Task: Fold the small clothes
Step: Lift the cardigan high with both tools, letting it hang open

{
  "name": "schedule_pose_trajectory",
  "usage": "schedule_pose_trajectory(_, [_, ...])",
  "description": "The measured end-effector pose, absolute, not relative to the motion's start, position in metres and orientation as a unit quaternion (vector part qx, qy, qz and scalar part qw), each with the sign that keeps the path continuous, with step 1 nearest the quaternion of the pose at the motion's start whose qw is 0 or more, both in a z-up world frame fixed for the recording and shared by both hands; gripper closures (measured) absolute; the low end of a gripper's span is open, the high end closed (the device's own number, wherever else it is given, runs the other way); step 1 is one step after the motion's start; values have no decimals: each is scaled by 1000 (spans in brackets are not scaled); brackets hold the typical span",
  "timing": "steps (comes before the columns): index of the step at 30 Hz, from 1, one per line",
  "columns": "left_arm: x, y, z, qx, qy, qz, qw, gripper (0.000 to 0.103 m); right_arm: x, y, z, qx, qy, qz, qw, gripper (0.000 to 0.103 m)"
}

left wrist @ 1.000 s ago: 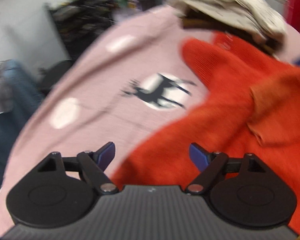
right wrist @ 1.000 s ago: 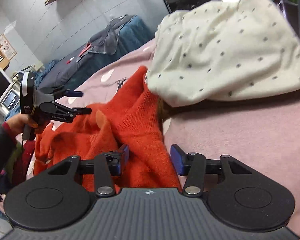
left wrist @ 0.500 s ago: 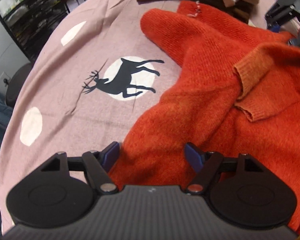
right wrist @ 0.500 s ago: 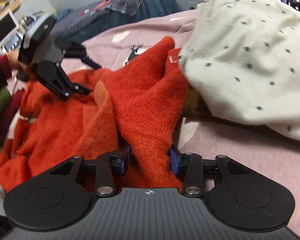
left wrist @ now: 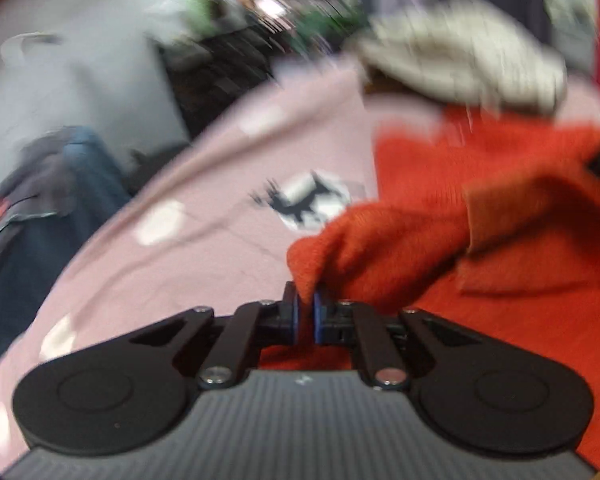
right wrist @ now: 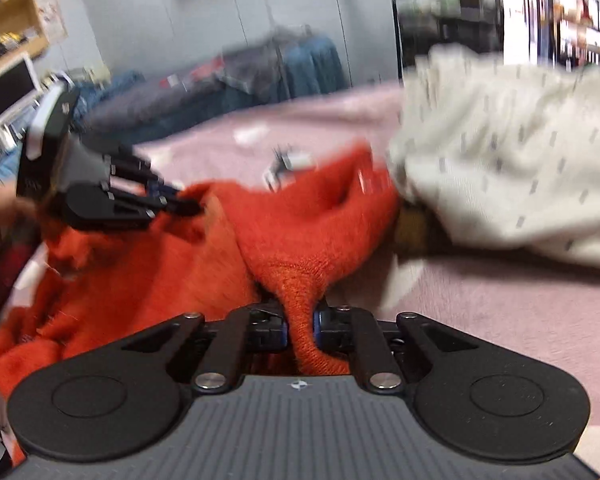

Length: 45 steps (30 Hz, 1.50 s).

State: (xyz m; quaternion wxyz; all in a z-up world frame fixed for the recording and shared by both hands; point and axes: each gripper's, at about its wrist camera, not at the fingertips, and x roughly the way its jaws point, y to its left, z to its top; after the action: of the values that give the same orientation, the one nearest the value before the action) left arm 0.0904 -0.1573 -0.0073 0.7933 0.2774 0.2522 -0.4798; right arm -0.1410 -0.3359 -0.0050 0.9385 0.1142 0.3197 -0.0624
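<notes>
An orange-red knit sweater (left wrist: 500, 240) lies crumpled on a pink blanket (left wrist: 180, 248) with a deer print. My left gripper (left wrist: 306, 316) is shut on a fold of the sweater's edge and lifts it. My right gripper (right wrist: 300, 326) is shut on another bunched part of the sweater (right wrist: 300, 240). The left gripper also shows in the right wrist view (right wrist: 188, 208), at the sweater's far left side. Both views are motion-blurred.
A cream dotted garment (right wrist: 512, 168) lies on a brown one at the right, touching the sweater; it also shows in the left wrist view (left wrist: 460, 52). A blue-covered bed or sofa (right wrist: 260, 76) and dark shelving (left wrist: 212, 68) stand beyond the blanket.
Both grippers have closed on the sweater; they were open half a second ago. Both have lifted the cloth and the views have swung upward.
</notes>
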Motion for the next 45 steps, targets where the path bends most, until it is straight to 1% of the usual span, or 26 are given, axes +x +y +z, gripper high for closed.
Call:
schedule_pose_trajectory(5, [41,-89,73,204,168,-426,865,96,-167,-299,53,3,231,-54,971,85])
schedule_pose_trajectory(9, [6,-33,152,143,106,-389,904,96,-189,-275,113,-34,132,-18,991,85])
schedule_pose_trajectory(14, [-69,13,245,145,-44,-321,935,96,-216,-255,197,-66,-12,19,998,85])
schedule_pose_trajectory(19, [-145,54,335,90,-165,-288,939,96,-246,-258,283,-88,-136,49,986,85])
schedule_pose_trajectory(24, [-224,67,383,69,-284,-239,926,96,-274,-260,339,-115,-230,57,965,85])
schedule_pose_trajectory(27, [-262,72,394,58,-337,-198,919,98,-282,-265,358,-121,-264,56,955,85])
schedule_pose_trajectory(28, [-268,73,399,60,-337,-196,919,98,-280,-269,361,-121,-270,58,954,85])
schedule_pose_trajectory(29, [-271,74,402,49,-330,-200,921,98,-279,-272,364,-118,-273,63,953,85])
schedule_pose_trajectory(30, [-269,74,405,39,-308,-215,926,98,-276,-277,362,-106,-266,74,955,85])
schedule_pose_trajectory(31, [-261,68,405,51,-273,-240,930,98,-267,-277,363,-96,-251,88,959,85])
schedule_pose_trajectory(33, [-241,53,393,64,-215,-268,937,98,-242,-274,354,-96,-206,96,969,85])
schedule_pose_trajectory(35, [-202,32,369,85,-145,-298,940,95,-212,-273,329,-84,-149,101,980,85])
schedule_pose_trajectory(36, [-183,24,353,74,-97,-317,940,94,-194,-274,315,-75,-118,110,984,85])
schedule_pose_trajectory(37, [-163,17,335,70,-44,-342,936,85,-178,-272,301,-70,-91,113,987,85])
schedule_pose_trajectory(39, [-124,0,286,55,78,-385,918,78,-153,-271,267,-64,-43,101,992,85])
schedule_pose_trajectory(41, [-96,-23,232,41,173,-414,893,77,-139,-269,238,-57,-7,96,994,85])
schedule_pose_trajectory(42, [-90,-36,209,47,211,-426,879,77,-133,-267,229,-57,10,90,994,85])
schedule_pose_trajectory(43, [-86,-46,190,51,238,-439,865,75,-129,-264,221,-62,25,84,994,85])
schedule_pose_trajectory(44, [-74,-52,175,53,259,-451,852,70,-128,-261,215,-69,34,79,994,85])
schedule_pose_trajectory(45, [-71,-59,162,53,279,-466,838,46,-128,-259,211,-74,39,76,994,85])
